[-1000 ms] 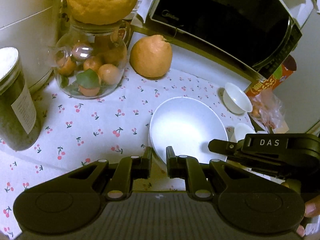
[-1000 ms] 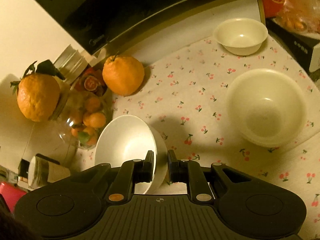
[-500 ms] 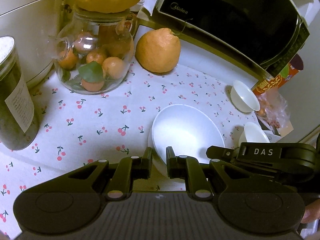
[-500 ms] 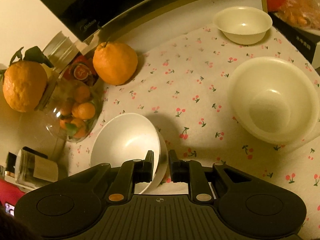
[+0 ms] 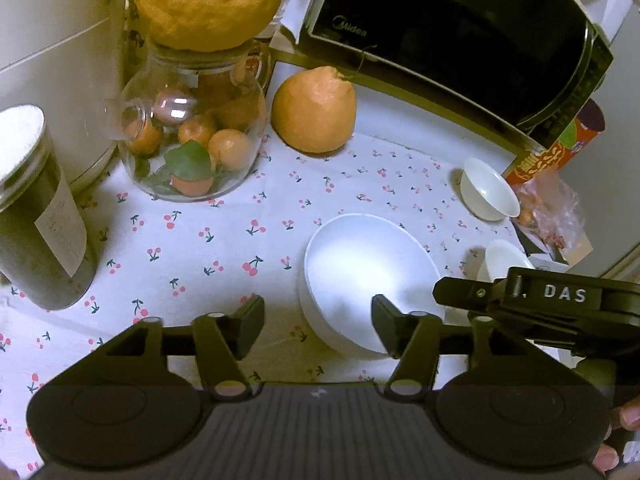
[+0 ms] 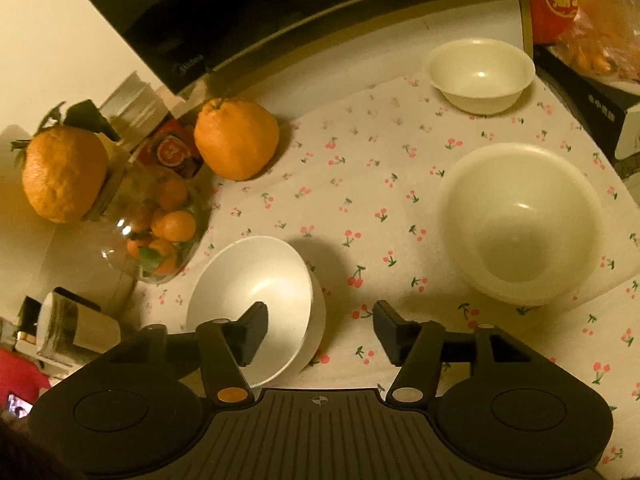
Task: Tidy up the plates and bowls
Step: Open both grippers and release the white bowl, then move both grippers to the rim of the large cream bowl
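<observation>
Cherry-print cloth (image 6: 360, 184) bears white bowl (image 6: 256, 292), upright, mouth up.

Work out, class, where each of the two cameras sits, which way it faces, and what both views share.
Left wrist: sits on the left gripper, tilted down at the white bowl; jaws opening, fingertips bottom right.
Right wrist: sits on the right gripper, tilted down at the cherry cloth; jaws opening, nothing gripped.
Shared: the white bowl, loose orange, microwave.
</observation>
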